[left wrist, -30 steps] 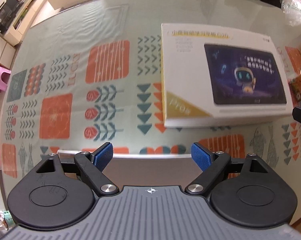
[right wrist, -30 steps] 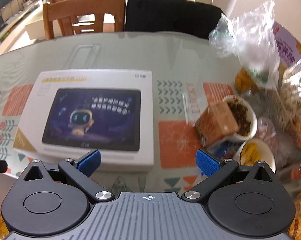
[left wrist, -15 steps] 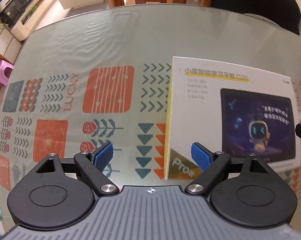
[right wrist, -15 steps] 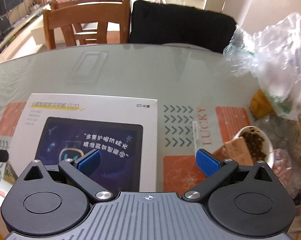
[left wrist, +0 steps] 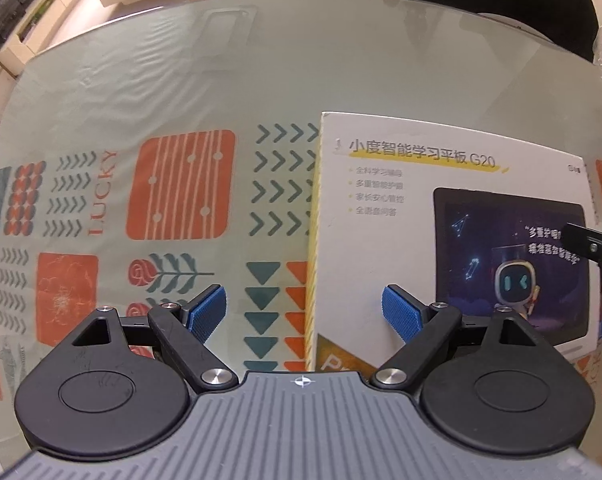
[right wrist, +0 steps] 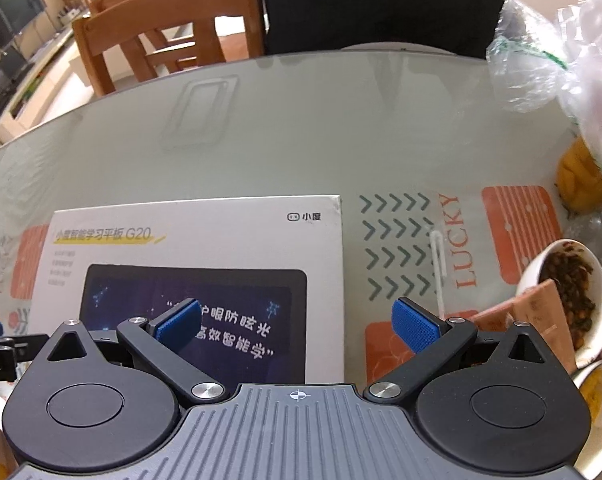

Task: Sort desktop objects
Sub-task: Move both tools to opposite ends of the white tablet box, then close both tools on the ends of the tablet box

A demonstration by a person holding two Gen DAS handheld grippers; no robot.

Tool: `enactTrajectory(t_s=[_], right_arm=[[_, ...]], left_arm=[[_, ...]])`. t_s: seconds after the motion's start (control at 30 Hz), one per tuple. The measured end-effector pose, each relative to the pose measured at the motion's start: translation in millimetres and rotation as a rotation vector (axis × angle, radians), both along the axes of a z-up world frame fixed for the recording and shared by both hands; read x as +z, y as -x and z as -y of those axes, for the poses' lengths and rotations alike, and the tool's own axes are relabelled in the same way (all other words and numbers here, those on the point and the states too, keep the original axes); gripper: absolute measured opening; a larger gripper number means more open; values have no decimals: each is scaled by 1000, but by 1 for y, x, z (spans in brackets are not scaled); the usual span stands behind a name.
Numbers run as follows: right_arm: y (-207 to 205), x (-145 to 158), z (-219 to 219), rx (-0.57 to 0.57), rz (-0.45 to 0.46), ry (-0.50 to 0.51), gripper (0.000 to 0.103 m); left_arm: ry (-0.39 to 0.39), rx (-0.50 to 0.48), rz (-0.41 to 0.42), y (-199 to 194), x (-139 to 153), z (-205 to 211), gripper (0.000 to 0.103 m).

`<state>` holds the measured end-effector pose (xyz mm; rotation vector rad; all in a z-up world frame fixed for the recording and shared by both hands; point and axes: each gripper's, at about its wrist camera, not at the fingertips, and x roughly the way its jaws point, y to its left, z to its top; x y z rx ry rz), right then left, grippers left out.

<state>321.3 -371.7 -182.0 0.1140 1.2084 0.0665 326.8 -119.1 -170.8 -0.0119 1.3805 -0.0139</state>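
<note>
A flat white tablet box point(left wrist: 433, 220) with a robot picture lies on the glass table; it also shows in the right wrist view point(right wrist: 221, 256). My left gripper point(left wrist: 303, 316) is open and empty, straddling the box's left edge, right pad over the box. My right gripper point(right wrist: 297, 326) is open and empty over the box's right edge. A part of the right gripper point(left wrist: 589, 244) shows at the right of the left wrist view.
A patterned cloth point(left wrist: 181, 188) lies under the glass. On the right are a bowl of dark food point(right wrist: 569, 292), a brown packet point(right wrist: 541, 320), a clear plastic bag point(right wrist: 557, 40) and a thin white stick point(right wrist: 439, 264). Wooden chairs point(right wrist: 161, 40) stand beyond the far edge.
Both grippers have moved forward over the box, which now lies close under them. Both stay open.
</note>
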Motion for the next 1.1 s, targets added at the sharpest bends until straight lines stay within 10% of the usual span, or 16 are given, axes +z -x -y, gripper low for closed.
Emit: enactTrajectory(t_s=[1.1], right_arm=[[-43,-34,35,137,-210,-309,103]], left_arm=[[406,-17,-212,-26,-45,-33,103]])
